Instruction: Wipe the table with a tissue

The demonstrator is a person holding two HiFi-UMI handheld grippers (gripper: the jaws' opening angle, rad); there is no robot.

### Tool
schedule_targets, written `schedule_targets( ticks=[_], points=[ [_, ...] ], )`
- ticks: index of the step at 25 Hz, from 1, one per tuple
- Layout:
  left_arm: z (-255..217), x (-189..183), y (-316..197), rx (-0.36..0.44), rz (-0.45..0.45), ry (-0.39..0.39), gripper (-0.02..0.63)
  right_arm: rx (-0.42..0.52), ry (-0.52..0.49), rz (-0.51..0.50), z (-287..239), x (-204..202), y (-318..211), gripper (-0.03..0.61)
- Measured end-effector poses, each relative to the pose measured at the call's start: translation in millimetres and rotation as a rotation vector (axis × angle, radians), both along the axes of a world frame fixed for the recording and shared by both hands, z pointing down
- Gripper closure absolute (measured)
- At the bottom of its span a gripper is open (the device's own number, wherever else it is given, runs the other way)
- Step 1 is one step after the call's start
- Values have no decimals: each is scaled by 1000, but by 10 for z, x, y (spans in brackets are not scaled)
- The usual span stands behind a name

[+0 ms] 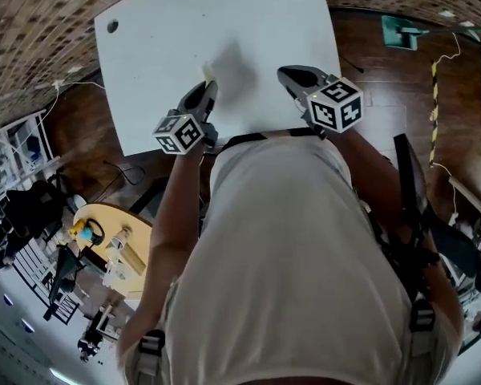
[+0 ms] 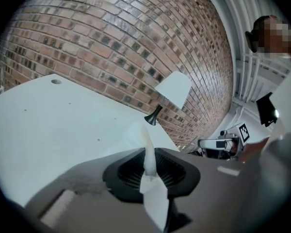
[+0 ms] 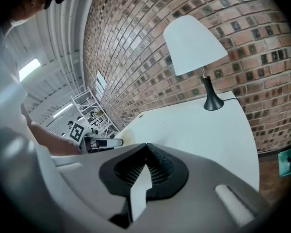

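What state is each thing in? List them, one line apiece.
left gripper: jaws shut on the tissue.
right gripper: jaws shut, nothing between them.
tissue: pinched in the left gripper, free end sticking out past the jaws.
lamp: upright at the table's far edge.
table: whether the tissue touches it cannot be told.

White table [image 1: 256,30]: lamp [image 3: 191,45] upright at far edge, round hole [image 1: 112,26] near corner.

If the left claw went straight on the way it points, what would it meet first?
Likely the lamp, dead ahead of the left claw at the table's far edge; depth is unclear.
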State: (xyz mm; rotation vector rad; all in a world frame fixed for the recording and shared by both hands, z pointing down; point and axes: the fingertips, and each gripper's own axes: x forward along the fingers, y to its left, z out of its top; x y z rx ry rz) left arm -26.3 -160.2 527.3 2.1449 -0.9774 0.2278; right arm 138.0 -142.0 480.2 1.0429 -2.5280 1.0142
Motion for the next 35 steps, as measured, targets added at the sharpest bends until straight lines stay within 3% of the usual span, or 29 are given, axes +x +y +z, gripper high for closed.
schedule_targets(
  ticks=[8,16,22,29,35],
  points=[
    [82,-949,-78,18,-82,1,549,-13,32,-1,78,-794,-22,572],
    [110,-1606,-86,28,-34,-14,549,-9,45,80,127,-1431,-37,572],
    [155,-1678,-185,32,34,-48,549,21,91,94,45,-1624,8,572],
    [331,-1414,-460,0,119,-159,549,17,102,116,64,-1532,10,572],
    [468,-1160,-800,-40,135,-268,549,-8,76,131,120,-1322,-79,572]
  ],
)
